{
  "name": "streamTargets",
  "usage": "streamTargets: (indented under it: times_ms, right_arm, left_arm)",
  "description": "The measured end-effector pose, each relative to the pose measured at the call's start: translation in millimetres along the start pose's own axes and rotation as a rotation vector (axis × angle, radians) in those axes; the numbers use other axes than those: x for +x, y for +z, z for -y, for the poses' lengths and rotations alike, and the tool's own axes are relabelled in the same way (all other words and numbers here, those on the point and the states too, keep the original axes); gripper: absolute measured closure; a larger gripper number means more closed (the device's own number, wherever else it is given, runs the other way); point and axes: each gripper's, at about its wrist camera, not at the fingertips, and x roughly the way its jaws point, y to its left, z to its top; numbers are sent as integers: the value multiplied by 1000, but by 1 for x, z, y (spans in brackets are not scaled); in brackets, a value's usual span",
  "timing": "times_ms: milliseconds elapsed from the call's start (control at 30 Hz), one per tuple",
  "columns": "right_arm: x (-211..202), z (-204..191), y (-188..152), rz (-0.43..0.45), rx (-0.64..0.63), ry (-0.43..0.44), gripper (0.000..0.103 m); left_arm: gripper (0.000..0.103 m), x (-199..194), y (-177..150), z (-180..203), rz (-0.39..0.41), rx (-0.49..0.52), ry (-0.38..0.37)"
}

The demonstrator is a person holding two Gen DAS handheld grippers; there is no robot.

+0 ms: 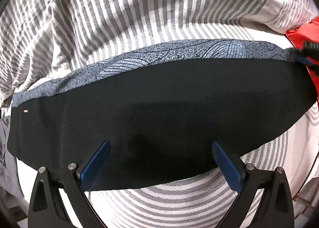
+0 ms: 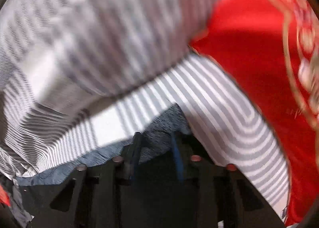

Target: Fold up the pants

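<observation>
Black pants [image 1: 159, 98] lie flat across a striped sheet, with a blue-grey patterned layer [image 1: 179, 52] showing along their far edge. My left gripper [image 1: 161, 143] hangs open, straight above the near edge of the pants, and nothing sits between its blue pads [image 1: 95, 166]. My right gripper [image 1: 311, 48] is at the right end of the patterned edge. In the blurred right wrist view its jaws [image 2: 155, 135] stand narrow, a gap still showing. The patterned fabric [image 2: 157, 126] lies between the fingers, and I cannot see the pads pressing on it.
A grey-and-white striped sheet [image 1: 159, 204] covers the surface, and a rumpled striped quilt [image 1: 119, 18] is heaped behind the pants. Red embroidered fabric [image 2: 249, 48] lies to the right, close to the right gripper. Pale printed cloth [image 1: 6, 148] shows at the left edge.
</observation>
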Motion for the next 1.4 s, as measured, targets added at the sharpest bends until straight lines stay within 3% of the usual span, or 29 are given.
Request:
streamTargets:
  times_ms: [33,167,333,400,433,467,500,567,633,733,833,933,1400]
  right_arm:
    - [-2,11,-3,7,21,16,100]
    - [-13,31,-12,-21,22,40,102]
    - [-51,35,-33,-14,35,43,90]
    - [-63,31,-45,-1,2,43,82]
    - [-65,27,-52,0,-28,26,72]
    - [-63,23,-53,-3,-49,10,60]
    - [-59,22,-57,-9,-66,-3,56]
    - [-40,21,-65,-58,-78,-18,54]
    - [-32,17,-71,-35,-93,-20,52]
    - [-30,6,-74,-26,-150,-18,36]
    - [-28,6,-71,-41,-143,1,29]
    - [-27,10,-67,-51,-103,37,26]
    - [-25,7,-72,-53,-124,35,25]
  left_arm:
    - [1,0,0,1,1,1,0]
    - [1,0,6,8,4,21,9]
    - [1,-7,17,15,32,23,7]
    - [1,-9,22,18,44,24,5]
    - [1,-8,24,20,45,27,5]
    - [1,-6,26,22,45,28,6]
    - [1,-3,28,24,45,29,7]
    - [1,6,28,27,45,26,14]
    - [1,18,27,26,21,6,16]
    - [1,27,24,21,9,-39,-15]
    - [1,31,23,16,7,-54,-48]
    - [1,33,23,15,18,-34,-60]
    - [0,38,26,10,16,-28,-66]
